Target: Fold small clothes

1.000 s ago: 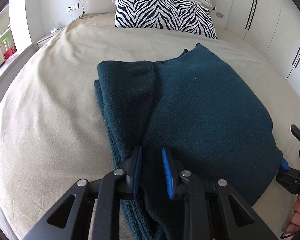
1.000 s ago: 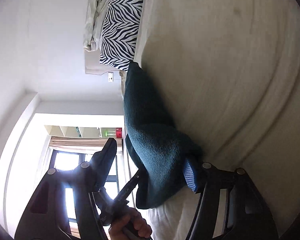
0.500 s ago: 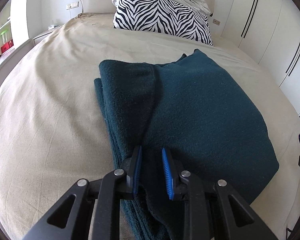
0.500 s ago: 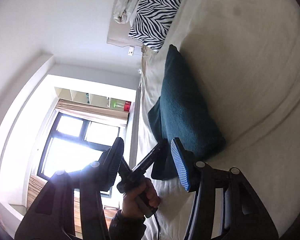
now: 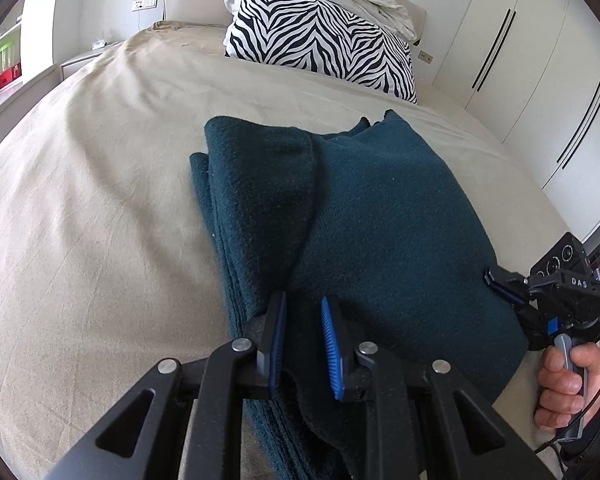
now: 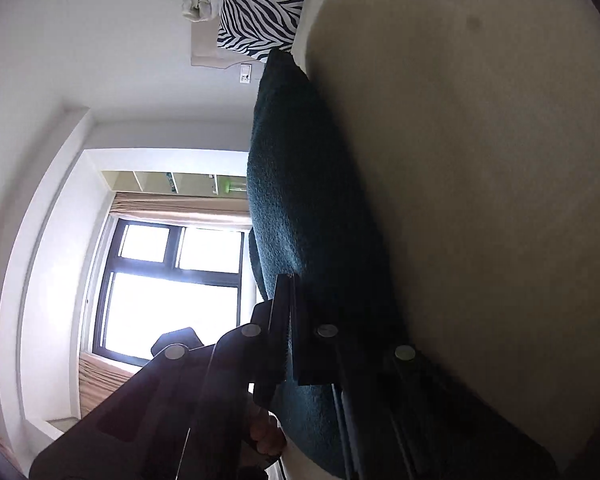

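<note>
Dark teal fleece garment [image 5: 380, 216], folded in thick layers, fills the centre of the left wrist frame, lying on the beige bed sheet [image 5: 80, 220]. Left hand-held gripper [image 5: 303, 332] sits low in the frame, blue pads narrowly apart with a fold of fleece between them; whether they pinch it, I cannot tell. Right hand-held gripper [image 5: 490, 280], at the right edge, has just snapped closed, pads meeting at the garment's right edge. Zebra-striped pillow [image 5: 320, 40] lies top centre, white wardrobe doors [image 5: 540, 80] upper right.
</note>
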Demonstrator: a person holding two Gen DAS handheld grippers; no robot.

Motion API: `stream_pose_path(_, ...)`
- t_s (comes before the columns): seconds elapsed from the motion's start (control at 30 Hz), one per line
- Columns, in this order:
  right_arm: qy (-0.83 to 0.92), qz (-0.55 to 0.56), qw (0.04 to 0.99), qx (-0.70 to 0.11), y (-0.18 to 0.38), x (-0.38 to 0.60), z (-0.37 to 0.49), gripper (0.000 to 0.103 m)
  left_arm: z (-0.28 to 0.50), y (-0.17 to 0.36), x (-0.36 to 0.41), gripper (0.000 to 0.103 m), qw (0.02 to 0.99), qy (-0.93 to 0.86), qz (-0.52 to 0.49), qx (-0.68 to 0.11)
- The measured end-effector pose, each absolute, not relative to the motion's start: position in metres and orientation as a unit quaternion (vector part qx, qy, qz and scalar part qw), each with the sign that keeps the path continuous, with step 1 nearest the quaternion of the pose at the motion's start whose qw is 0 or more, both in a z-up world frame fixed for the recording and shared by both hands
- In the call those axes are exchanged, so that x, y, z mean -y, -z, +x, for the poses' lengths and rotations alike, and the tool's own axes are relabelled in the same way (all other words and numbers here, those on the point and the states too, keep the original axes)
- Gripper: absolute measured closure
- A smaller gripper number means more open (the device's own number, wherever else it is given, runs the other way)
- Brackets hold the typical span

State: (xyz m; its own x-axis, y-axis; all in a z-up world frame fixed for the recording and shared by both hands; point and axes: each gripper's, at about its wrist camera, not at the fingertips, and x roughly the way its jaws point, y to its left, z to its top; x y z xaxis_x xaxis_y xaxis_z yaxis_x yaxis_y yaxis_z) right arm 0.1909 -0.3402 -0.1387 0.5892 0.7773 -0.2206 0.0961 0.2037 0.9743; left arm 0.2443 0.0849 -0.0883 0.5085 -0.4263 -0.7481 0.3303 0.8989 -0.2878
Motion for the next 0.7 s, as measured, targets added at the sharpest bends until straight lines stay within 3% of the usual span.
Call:
stream_pose_path(0.2,-0.237,0.482,0.740,-0.404,0.079,0.327,0.173,0.090,0.224,0.057,-0.100,0.080,0.877,0.205,-0.099,-0.423)
stream_pose_path(0.27,-0.266,0.468,0.745,-0.394,0.059,0.313,0.174,0.078,0.213,0.050,-0.096,0.078,0.878,0.215,-0.107,-0.414)
stream_pose_path(0.33,-0.286,0.450,0.748,-0.395,0.049,0.298,0.176,0.044,0.205,0.049,-0.087,0.078,0.882,0.215,-0.089,-0.411)
stream_pose_path(0.37,-0.287,0.445,0.748,-0.401,0.052,0.291,0.178,0.041,0.202,0.052,-0.081,0.076,0.884,0.207,-0.067,-0.413)
stream_pose_path(0.47,-0.262,0.441,0.727,-0.456,0.089,0.283,0.179,0.045,0.205,0.080,-0.076,0.077,0.874,0.178,-0.028,-0.451)
stream_pose_path(0.5,-0.261,0.445,0.728,-0.452,0.098,0.288,0.174,0.053,0.205,0.088,-0.079,0.081,0.874,0.179,-0.029,-0.451)
stream_pose_path(0.7,-0.257,0.413,0.739,-0.467,0.079,0.298,0.158,0.049,0.198,0.092,-0.065,0.083,0.884,0.162,0.039,-0.436)
